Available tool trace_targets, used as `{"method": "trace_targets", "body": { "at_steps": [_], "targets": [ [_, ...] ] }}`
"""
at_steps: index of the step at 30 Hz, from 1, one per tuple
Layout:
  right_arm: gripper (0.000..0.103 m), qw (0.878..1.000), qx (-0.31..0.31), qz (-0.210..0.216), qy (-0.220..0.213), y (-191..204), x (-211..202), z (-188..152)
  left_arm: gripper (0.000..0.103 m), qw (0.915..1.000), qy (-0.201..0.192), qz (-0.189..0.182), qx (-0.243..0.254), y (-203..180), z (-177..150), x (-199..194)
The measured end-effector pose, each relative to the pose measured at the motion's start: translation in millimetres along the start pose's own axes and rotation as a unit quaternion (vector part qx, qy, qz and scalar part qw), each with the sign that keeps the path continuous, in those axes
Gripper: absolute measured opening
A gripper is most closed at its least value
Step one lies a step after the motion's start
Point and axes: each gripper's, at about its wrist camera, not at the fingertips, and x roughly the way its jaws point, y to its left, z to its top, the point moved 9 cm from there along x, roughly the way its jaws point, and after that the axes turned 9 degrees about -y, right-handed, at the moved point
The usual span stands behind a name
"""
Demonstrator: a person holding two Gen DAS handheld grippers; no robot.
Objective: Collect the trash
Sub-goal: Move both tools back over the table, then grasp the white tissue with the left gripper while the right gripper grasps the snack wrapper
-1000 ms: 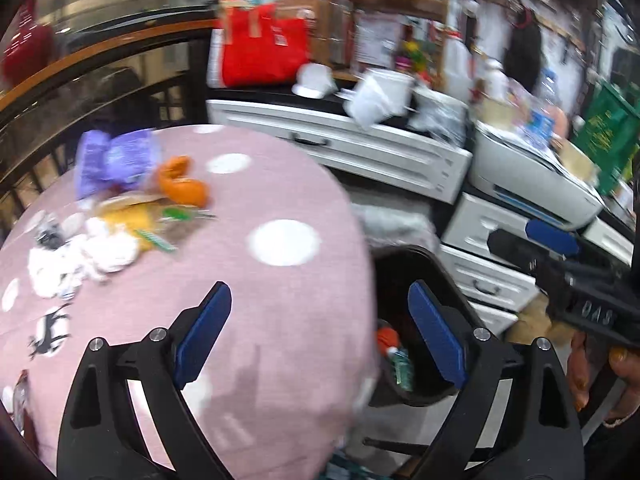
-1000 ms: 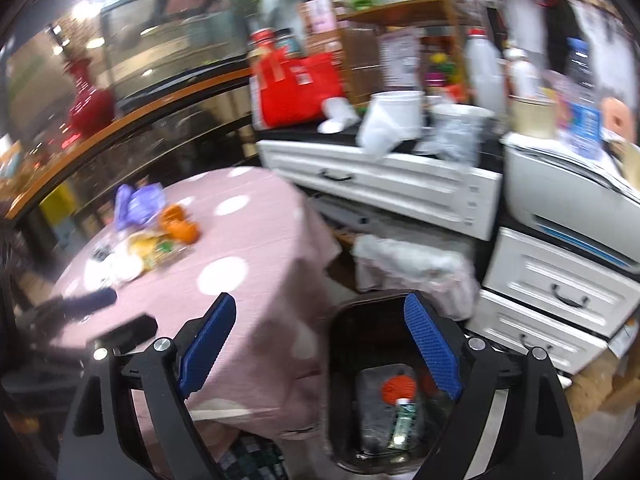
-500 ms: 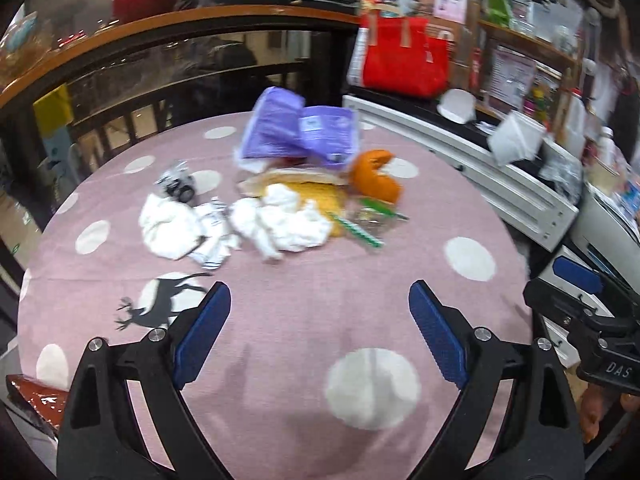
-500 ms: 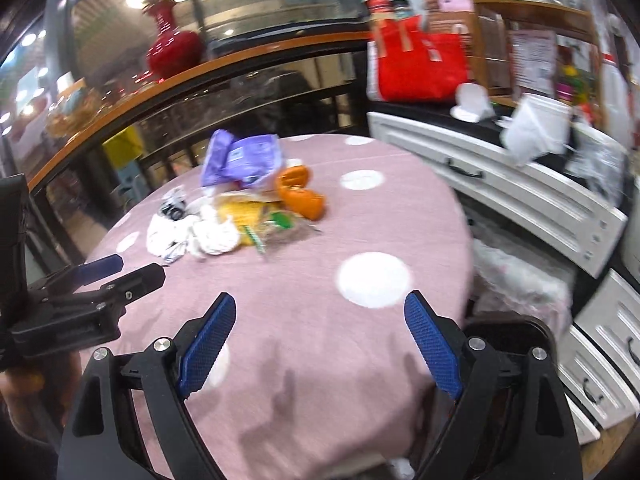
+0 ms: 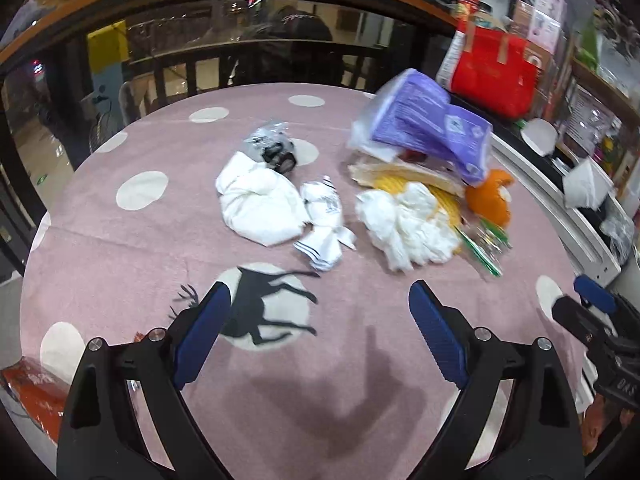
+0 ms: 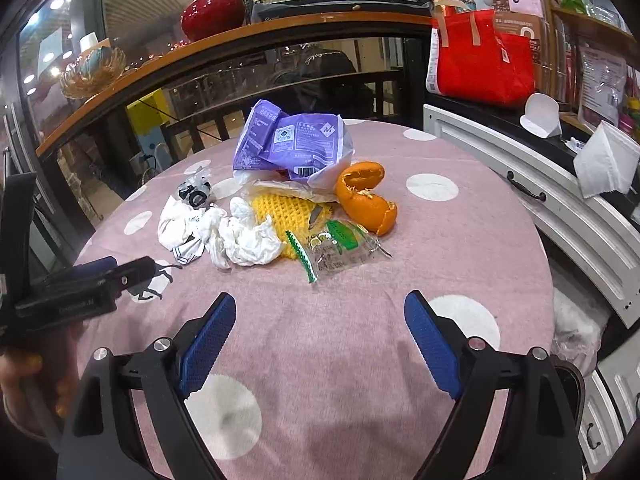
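Left gripper (image 5: 316, 320) and right gripper (image 6: 318, 326): jaws wide, nothing between them. Trash pile (crumpled white tissues (image 6: 248, 236), purple plastic wrapper (image 6: 292, 144), orange peel (image 6: 366, 198)) lies mid-way across the pink polka-dot tablecloth (image 6: 400, 272), ahead of both.

Both grippers have been swung away from the black bin at the table's side and brought over the pink table (image 6: 360, 360). A second ago the bin lay between the jaws of the right gripper (image 6: 320, 312) and by the right finger of the left gripper (image 5: 320, 300); it is now gone from the left view, and only its rim (image 6: 576, 376) is seen at the right view's lower right edge. The trash pile (image 6: 280, 216), earlier off to the far left in both views, is now faced squarely ahead of each gripper and appears nearer. The white drawers have been shifted to the right edge of both views.
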Motion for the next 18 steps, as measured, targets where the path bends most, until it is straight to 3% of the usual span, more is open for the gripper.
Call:
{"method": "trace_targets", "body": {
  "at_steps": [4, 7, 12, 16, 18],
  "targets": [
    [0.085, 1.000, -0.004, 0.005, 0.004, -0.6, 10.0, 5.2, 0.089, 0.9986, 0.003, 0.022, -0.048, 25.0, 20.1, 16.1],
    [0.085, 1.000, -0.007, 0.010, 0.006, -0.3, 15.0, 8.8, 0.087, 0.9964, 0.002, 0.014, -0.084, 34.6, 27.5, 21.9],
    [0.085, 1.000, -0.011, 0.011, 0.011, -5.6, 23.1, 10.3, 0.080, 0.9989, 0.016, 0.020, -0.039, 23.5, 30.1, 36.6],
    [0.085, 1.000, -0.006, 0.013, 0.017, -8.6, 25.6, 8.0, 0.068, 0.9929, 0.051, 0.021, -0.106, 40.9, 29.9, 60.2],
    [0.085, 1.000, -0.008, 0.015, 0.019, -8.0, 26.4, 6.6, 0.068, 0.9895, 0.055, 0.020, -0.132, 47.3, 33.9, 69.3]
  ]
}}
